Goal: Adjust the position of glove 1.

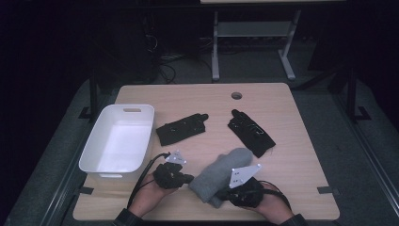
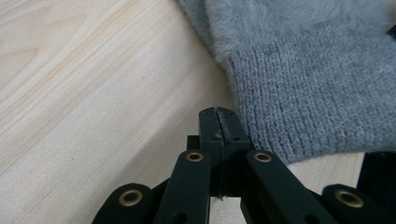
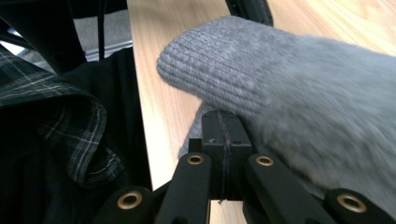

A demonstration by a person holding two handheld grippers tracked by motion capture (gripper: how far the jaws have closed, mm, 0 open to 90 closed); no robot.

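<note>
With my right gripper [image 1: 234, 188] clamped on the grey mitten [image 1: 221, 176] and my left gripper [image 1: 186, 178] pinched empty beside its cuff, I'd lift slowly toward the white bin [image 1: 94, 155].

White bin [image 1: 117, 143] sits at the left edge of the wooden surface [image 1: 291, 141]. Two black gloves lie mid-surface, well apart: one [image 1: 182, 128] just right of the bin, the other [image 1: 251, 132] farther right. A round hole [image 1: 236, 95] marks the far edge.
</note>
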